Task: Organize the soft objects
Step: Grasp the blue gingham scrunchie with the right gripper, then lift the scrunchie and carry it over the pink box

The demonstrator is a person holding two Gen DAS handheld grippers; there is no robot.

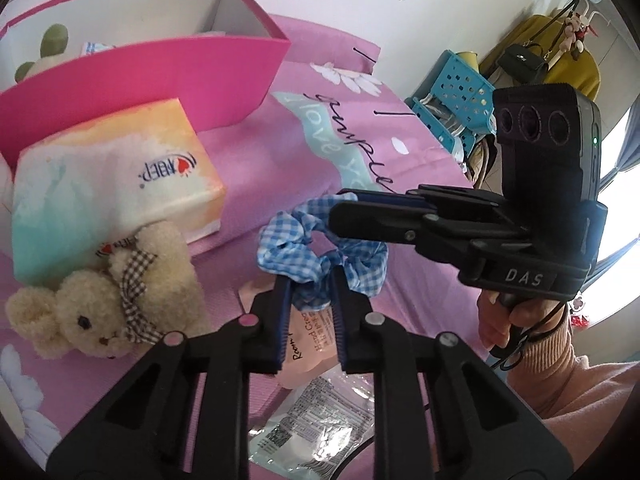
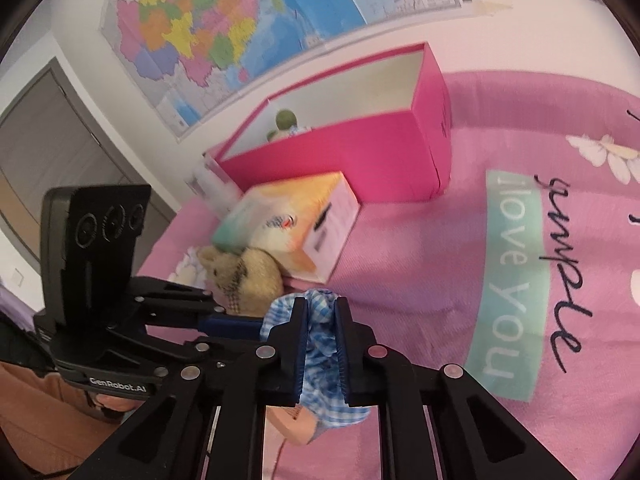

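A blue gingham scrunchie (image 1: 360,258) is held between both grippers above the pink bedspread. My left gripper (image 1: 310,280) is shut on its near side. My right gripper (image 1: 348,204) comes in from the right and is shut on its far side; in the right wrist view the right gripper (image 2: 322,306) pinches the scrunchie (image 2: 320,344), and the left gripper (image 2: 256,322) reaches in from the left. A cream teddy bear (image 1: 104,300) (image 2: 244,276) lies at the left. A pink open box (image 1: 168,76) (image 2: 352,152) stands behind, with a green plush item (image 1: 52,40) inside.
A pastel tissue box (image 1: 112,184) (image 2: 288,224) lies between the bear and the pink box. A pink hand-cream sachet (image 1: 308,344) and a clear printed packet (image 1: 316,416) lie under the left gripper. A blue rack (image 1: 452,100) stands beyond the bed's edge.
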